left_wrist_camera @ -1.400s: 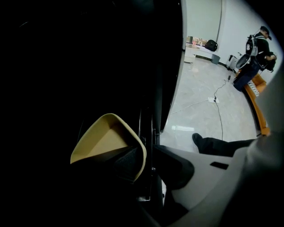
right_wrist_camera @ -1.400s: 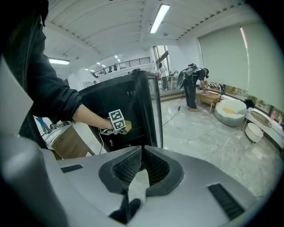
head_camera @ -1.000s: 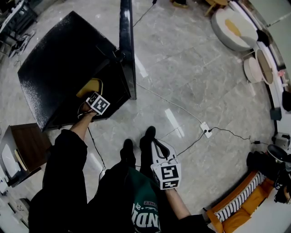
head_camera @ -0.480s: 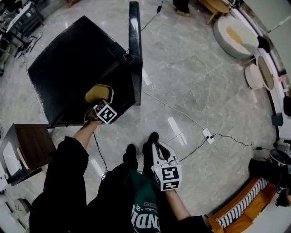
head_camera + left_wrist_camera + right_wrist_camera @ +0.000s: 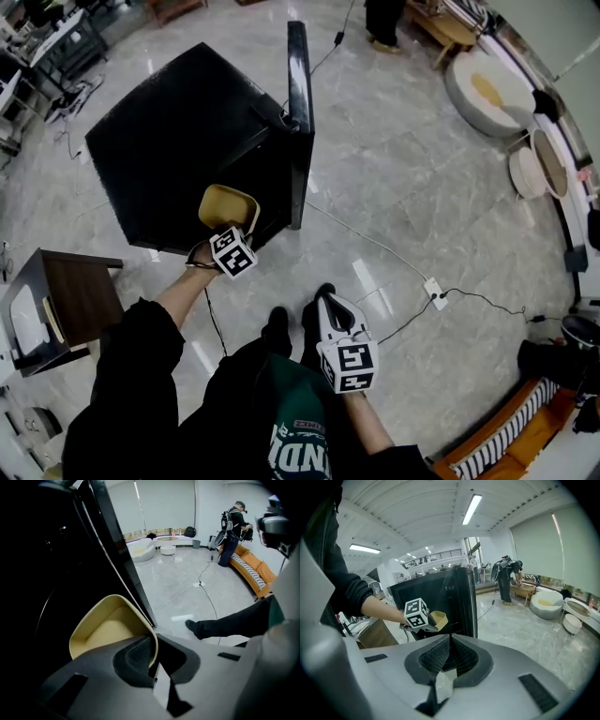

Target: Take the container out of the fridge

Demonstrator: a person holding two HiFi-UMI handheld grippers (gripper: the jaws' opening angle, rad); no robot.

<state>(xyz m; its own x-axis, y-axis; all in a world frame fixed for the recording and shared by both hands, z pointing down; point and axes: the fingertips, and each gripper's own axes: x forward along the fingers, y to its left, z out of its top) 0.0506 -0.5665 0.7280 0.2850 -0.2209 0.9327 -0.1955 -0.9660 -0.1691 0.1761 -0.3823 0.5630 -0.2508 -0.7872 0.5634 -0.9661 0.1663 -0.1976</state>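
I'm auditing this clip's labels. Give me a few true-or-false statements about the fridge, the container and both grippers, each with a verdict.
1. The left gripper has its jaws shut on the container. True.
2. The fridge door is closed. False: it stands open.
3. The right gripper holds a lid. False: its jaws are shut on nothing.
4. A cable runs across the floor. True.

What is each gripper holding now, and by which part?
The left gripper pinches the pale yellow plastic container by its rim, one jaw inside the wall and one outside. The right gripper is shut and holds nothing.
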